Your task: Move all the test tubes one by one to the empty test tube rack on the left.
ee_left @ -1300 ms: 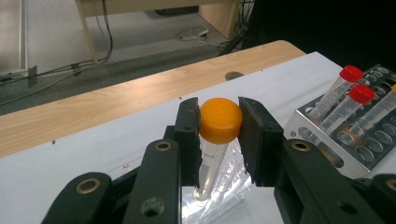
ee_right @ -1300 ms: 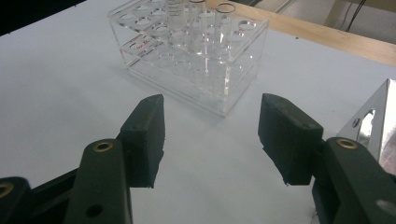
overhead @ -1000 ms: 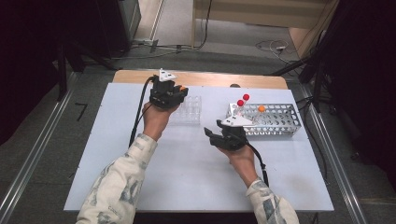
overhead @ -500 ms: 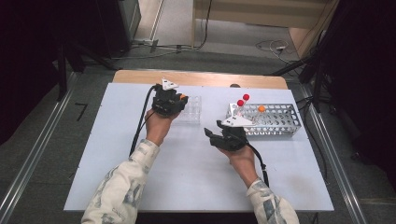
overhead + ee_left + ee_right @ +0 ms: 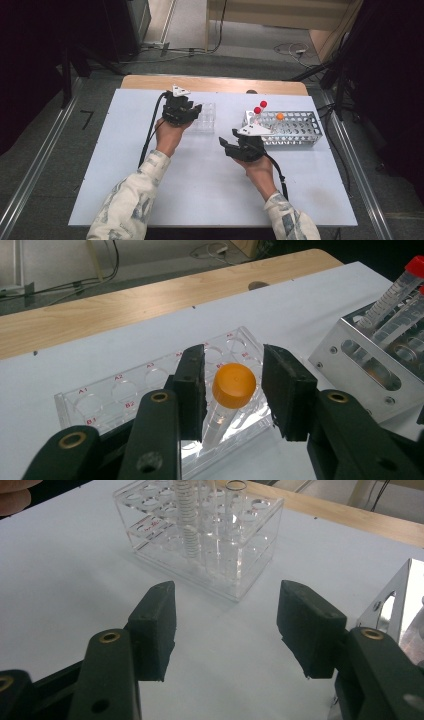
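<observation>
Orange-capped tube set in the clear rack, left gripper loosening.

On the white table [image 5: 120, 170], the metal rack [image 5: 295, 131] sits at three o'clock of the clear rack [image 5: 125, 395]. The left gripper [image 5: 233, 390] straddles the orange-capped tube [image 5: 233, 386] standing in that rack, its jaws just opening, pads off the cap. The right gripper [image 5: 225, 625] hovers empty, jaws apart.

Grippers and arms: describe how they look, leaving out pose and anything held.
Both the left gripper and the right gripper are black, each with two blocky black jaws; brass-coloured rivets sit in the jaw links. Each carries a grey three-cornered plate on top, and a black cable trails back from each along the forearm. The person wears pale long sleeves with a faint grey pattern.
</observation>
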The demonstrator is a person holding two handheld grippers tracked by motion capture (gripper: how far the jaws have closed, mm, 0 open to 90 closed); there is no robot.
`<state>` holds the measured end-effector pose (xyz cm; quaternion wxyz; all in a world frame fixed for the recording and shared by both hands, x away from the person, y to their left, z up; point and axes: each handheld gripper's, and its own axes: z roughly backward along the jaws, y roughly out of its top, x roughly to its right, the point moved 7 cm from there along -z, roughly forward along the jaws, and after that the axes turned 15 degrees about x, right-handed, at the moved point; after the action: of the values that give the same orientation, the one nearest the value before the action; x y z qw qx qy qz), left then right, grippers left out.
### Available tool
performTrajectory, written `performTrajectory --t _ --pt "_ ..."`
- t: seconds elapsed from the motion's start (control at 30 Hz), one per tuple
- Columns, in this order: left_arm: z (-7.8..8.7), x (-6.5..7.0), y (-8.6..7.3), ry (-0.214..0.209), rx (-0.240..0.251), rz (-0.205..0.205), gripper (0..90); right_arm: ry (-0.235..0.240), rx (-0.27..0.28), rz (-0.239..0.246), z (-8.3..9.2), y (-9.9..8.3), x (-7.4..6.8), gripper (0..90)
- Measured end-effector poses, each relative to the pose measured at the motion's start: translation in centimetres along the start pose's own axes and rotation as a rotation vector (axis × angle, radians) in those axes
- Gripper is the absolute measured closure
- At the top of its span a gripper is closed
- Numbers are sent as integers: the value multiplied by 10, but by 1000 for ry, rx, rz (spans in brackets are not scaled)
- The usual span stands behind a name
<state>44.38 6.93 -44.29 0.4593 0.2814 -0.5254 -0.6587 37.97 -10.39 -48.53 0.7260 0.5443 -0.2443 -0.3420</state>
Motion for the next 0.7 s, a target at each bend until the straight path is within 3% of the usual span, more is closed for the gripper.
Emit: performTrajectory --t 0.3,0.7 --pt "4 -2 1 2 4 1 477 -33 9 -1 5 1 11 385" --pt "9 -7 0 25 1 27 303 -95 27 -3 25 5 38 383"
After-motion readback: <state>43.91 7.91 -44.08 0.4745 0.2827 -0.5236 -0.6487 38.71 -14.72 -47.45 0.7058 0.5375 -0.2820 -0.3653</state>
